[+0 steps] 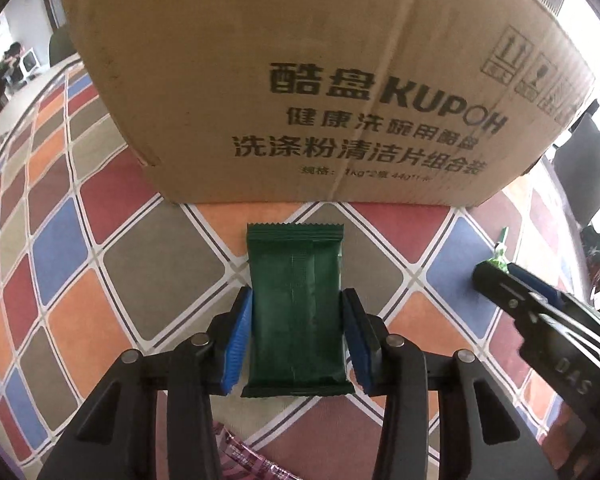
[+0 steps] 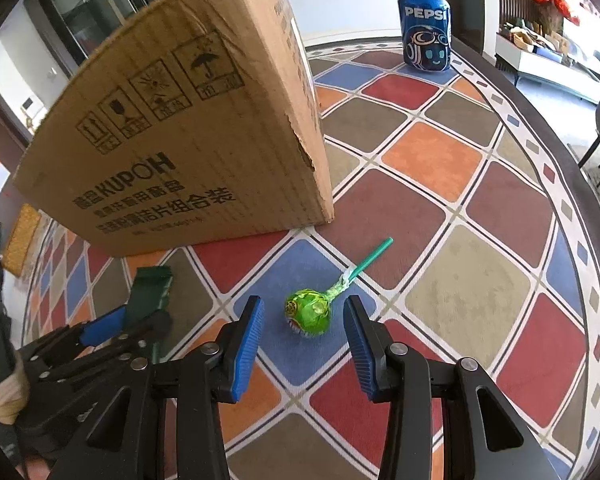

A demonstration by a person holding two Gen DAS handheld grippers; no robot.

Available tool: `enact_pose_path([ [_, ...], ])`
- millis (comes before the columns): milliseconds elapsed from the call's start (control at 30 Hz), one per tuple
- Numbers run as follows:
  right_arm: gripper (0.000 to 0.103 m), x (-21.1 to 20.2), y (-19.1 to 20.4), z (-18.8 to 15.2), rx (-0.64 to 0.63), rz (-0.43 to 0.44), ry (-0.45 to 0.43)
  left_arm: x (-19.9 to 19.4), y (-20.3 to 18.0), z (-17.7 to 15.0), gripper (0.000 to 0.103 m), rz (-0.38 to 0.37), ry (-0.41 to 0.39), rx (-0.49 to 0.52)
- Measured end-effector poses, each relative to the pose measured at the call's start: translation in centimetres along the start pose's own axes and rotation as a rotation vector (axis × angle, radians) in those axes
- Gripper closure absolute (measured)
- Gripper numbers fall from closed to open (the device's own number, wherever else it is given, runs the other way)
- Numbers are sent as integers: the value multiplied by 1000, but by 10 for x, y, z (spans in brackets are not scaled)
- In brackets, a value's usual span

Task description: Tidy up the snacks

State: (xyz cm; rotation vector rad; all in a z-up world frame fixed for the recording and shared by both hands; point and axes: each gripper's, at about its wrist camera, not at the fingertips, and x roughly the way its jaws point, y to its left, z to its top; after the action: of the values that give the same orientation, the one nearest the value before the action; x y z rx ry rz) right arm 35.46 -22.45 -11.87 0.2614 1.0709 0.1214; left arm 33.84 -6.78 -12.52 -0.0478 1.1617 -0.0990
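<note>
Left gripper [image 1: 297, 300] at lower centre of its view, jaws pinching a dark green snack packet [image 1: 296, 312] lying on the checkered counter [image 1: 148, 256] below a cardboard box [image 1: 300, 80]. Right gripper [image 2: 304, 308] lower centre, jaws spread around a green lollipop [image 2: 309, 312], not touching. Pepsi can [image 2: 425, 30] upper right.

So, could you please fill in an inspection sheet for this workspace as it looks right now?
Surface: round table under a cloth of coloured squares.
Job's things: dark green foil snack packet; green-wrapped lollipop, stick pointing away; brown cardboard box standing behind both.
Clutter: blue Pepsi can at the far edge; purple wrapper, partly hidden.
Grippers: left gripper pads pressing the packet's sides; right gripper open, straddling the lollipop without touching.
Cables: nothing seen.
Surroundings: shelves, red bow, a seated person far off.
</note>
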Motion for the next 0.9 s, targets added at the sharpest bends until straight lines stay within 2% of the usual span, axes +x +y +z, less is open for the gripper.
enact_pose_path([
  [233, 61, 8, 5, 1, -15, -30, 6, 2, 17, 0, 60, -51, -4, -13],
  [267, 63, 8, 5, 1, -10, -37, 1, 2, 18, 0, 60, -53, -6, -12],
  [333, 75, 8, 3, 1, -5, -41, -1, 1, 20, 0, 60, -59, -11, -8],
  [367, 76, 8, 3, 1, -3, -43, -5, -1, 21, 0, 60, -61, -14, -5],
  [567, 76, 1, -2, -3, 17, -20, -21, -16, 15, -7, 60, -74, -50, 24],
  [900, 76, -34, 7, -10, -6, 6, -88, -56, 21, -18, 60, -104, -111, 37],
])
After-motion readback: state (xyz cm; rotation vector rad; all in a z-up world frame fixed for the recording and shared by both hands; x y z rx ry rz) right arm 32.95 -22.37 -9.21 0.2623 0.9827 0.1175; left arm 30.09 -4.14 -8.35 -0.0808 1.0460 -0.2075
